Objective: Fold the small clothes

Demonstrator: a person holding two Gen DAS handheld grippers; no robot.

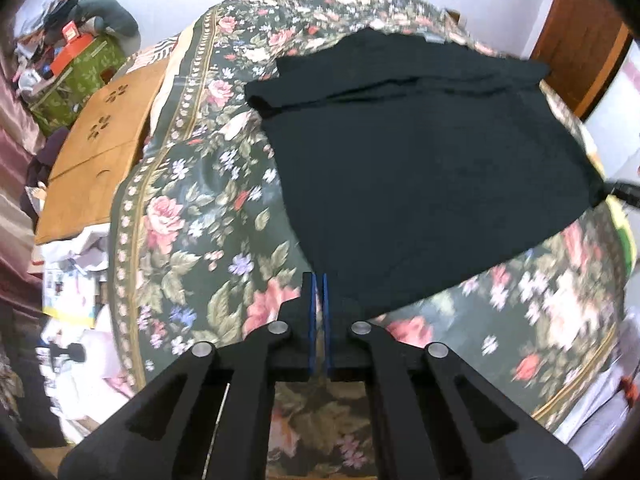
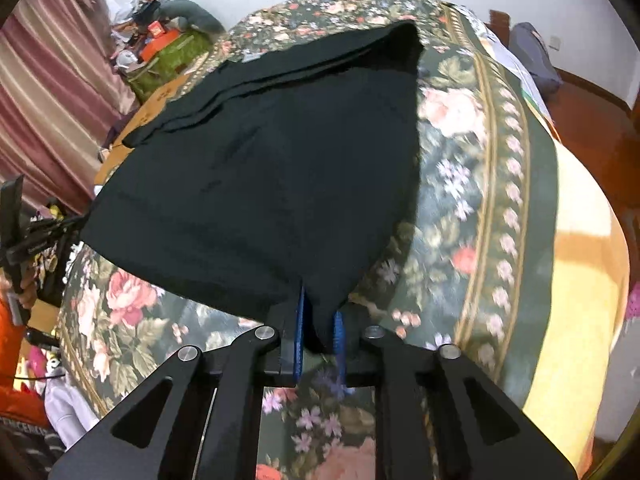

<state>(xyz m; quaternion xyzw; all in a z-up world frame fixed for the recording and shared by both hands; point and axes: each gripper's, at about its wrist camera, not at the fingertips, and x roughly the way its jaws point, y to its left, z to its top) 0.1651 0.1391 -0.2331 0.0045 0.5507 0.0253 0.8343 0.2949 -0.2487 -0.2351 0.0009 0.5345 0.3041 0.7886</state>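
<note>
A black garment (image 1: 420,152) lies spread on a floral bedspread (image 1: 200,208), its far part folded over in layers. My left gripper (image 1: 319,280) is shut on the garment's near left hem corner and lifts it slightly. My right gripper (image 2: 318,312) is shut on the near right hem corner of the same black garment (image 2: 260,168), with cloth bunched between its blue pads (image 2: 299,328). The right gripper shows at the right edge of the left wrist view (image 1: 624,192). The left gripper shows at the left edge of the right wrist view (image 2: 36,236).
A wooden board (image 1: 100,140) lies left of the bed. Behind it stands a green box (image 1: 76,76) piled with clutter. Pink curtains (image 2: 52,92) hang on the left. A yellow blanket (image 2: 576,280) lies at the bed's right side, over a red-brown floor (image 2: 600,120).
</note>
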